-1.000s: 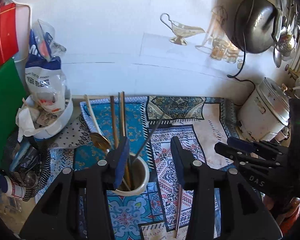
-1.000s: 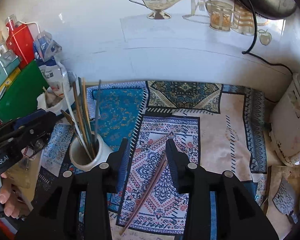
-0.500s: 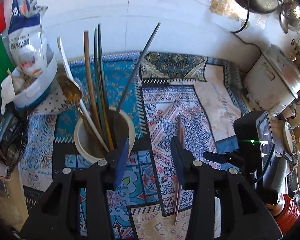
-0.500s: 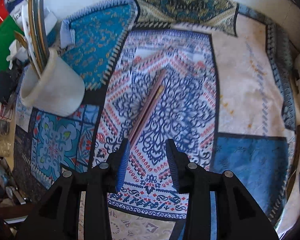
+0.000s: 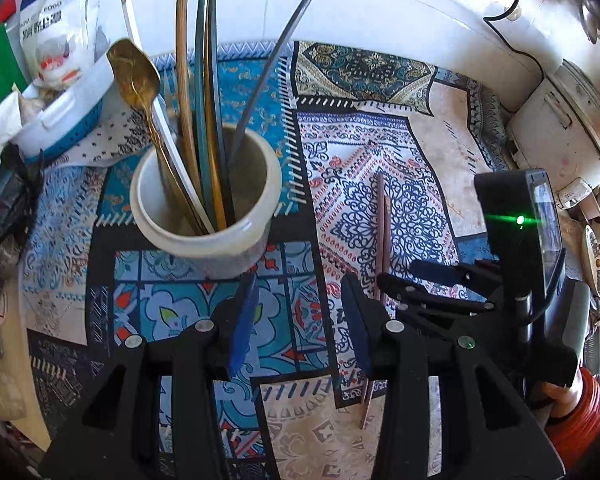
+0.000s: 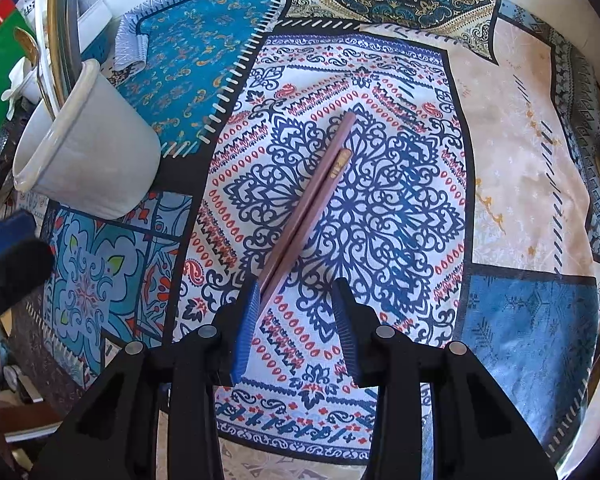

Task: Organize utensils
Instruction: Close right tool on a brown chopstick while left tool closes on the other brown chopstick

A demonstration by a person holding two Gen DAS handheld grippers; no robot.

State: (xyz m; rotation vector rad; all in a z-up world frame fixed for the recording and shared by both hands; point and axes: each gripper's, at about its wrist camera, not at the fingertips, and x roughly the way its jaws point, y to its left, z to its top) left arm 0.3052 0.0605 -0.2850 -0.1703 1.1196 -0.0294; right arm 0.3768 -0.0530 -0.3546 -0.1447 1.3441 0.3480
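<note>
Right gripper [image 6: 296, 320]: jaws apart, nothing between the pads; pointed steeply down at the patterned cloth [image 6: 520, 128].
Chopsticks [image 6: 312, 204]: a reddish-brown pair lying flat on the cloth, side by side and touching, running from under the left pad up and away to the right, ahead of the claw.
Left gripper [image 5: 300, 320]: jaws apart and empty, hovering just short of the holder.
Holder [image 5: 204, 216]: a cream ceramic crock straight ahead of the left claw, up and to the left of the right one; already holds a brass spoon [image 5: 134, 68] and several long sticks leaning out.
Handling: the chopsticks look light, thin, stiff and smooth, so likely to roll or fan apart under the pads.
Where to grip: near mid-length, jaws set across both sticks at once, so neither end tips.
Risk: they lie flush with soft cloth; pads may catch fabric or take only one stick.
Crock: heavy, breakable, apt to tip.
</note>
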